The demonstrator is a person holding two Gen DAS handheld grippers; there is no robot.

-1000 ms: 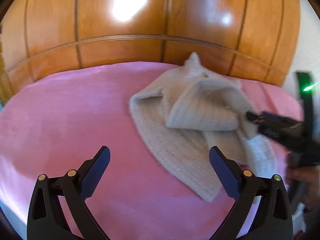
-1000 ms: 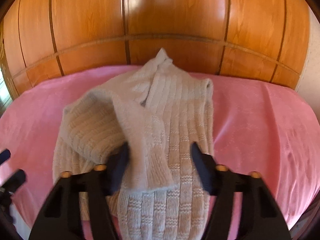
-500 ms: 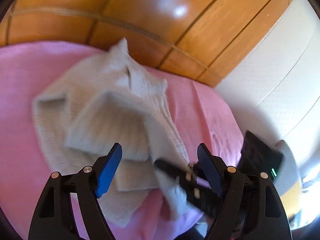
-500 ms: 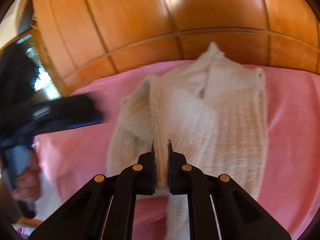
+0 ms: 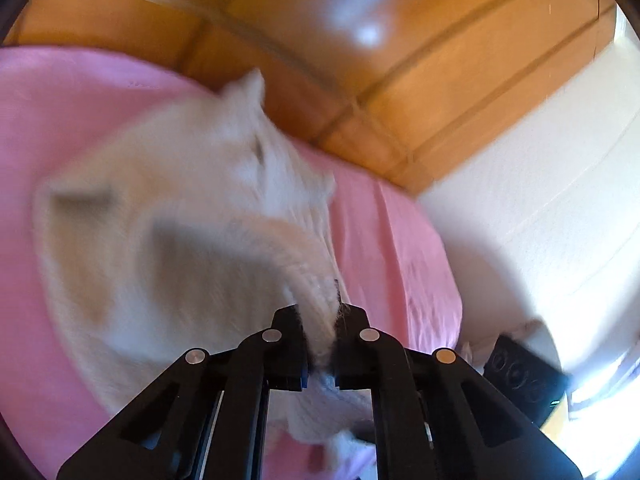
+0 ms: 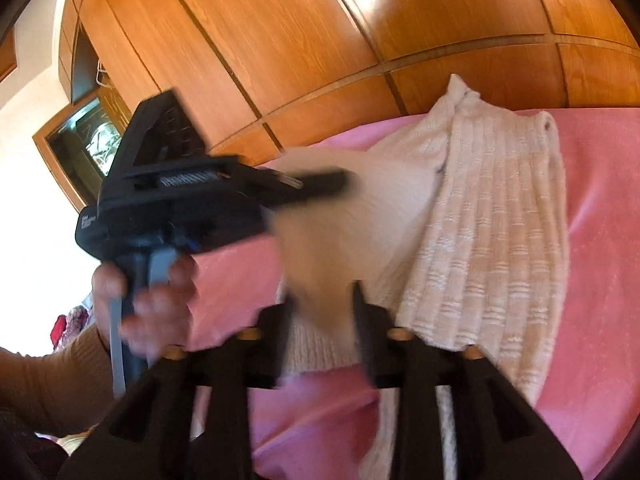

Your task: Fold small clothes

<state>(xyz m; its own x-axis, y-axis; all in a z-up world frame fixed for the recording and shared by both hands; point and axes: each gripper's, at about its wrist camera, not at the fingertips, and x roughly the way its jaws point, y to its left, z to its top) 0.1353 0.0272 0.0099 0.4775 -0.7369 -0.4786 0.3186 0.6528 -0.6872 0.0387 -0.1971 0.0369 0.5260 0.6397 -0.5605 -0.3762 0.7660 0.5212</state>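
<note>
A cream knitted sweater (image 5: 172, 216) lies partly folded on a pink bed cover (image 5: 72, 100). My left gripper (image 5: 320, 320) is shut on a fold of the sweater and lifts it; the view is blurred. In the right wrist view the sweater (image 6: 492, 232) lies at centre right. My right gripper (image 6: 322, 300) has its jaws partly apart around a blurred flap of the sweater. The left gripper (image 6: 332, 182) reaches in from the left with its tips at the fabric, held by a hand (image 6: 156, 300).
A wooden headboard (image 6: 360, 60) stands behind the bed. A white wall (image 5: 540, 168) is to the right of the bed. A dark speaker-like box (image 5: 520, 376) sits low at the right. A framed opening (image 6: 84, 136) shows at far left.
My left gripper has shut on the sweater's fold and pulls it up. My right gripper, shut on the fabric half a second ago, has opened its jaws. Both views have swung.
</note>
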